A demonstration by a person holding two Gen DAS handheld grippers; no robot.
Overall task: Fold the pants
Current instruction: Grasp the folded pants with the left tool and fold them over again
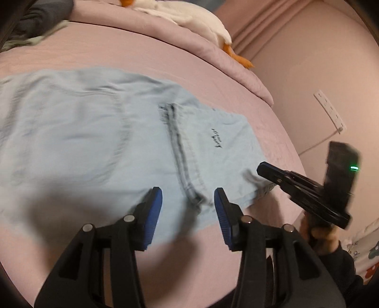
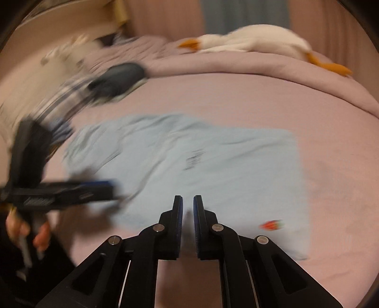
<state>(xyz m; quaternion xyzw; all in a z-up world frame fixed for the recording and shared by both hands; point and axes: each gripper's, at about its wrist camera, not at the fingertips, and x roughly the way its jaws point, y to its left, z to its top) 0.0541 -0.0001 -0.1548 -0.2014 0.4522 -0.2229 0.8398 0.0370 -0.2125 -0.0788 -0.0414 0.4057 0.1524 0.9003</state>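
Light blue pants (image 1: 94, 132) lie folded flat on the pink bed (image 1: 165, 59), with the dark-stitched waistband (image 1: 180, 151) and a small black print facing up. My left gripper (image 1: 188, 210) is open, just above the near edge of the pants by the waistband, holding nothing. My right gripper (image 2: 187, 213) has its jaws nearly together with a narrow gap, over the near edge of the pants (image 2: 213, 165), holding nothing. It also shows in the left wrist view (image 1: 263, 169) at the pants' right corner. The left gripper shows blurred in the right wrist view (image 2: 99, 189).
A white plush goose (image 1: 194, 21) with orange feet lies on the rolled pink duvet at the back. Dark and light clothes (image 2: 118, 75) are piled at the far left. A wall socket (image 1: 329, 111) is on the pink wall to the right. A small red tag (image 2: 271, 225) sits on the pants.
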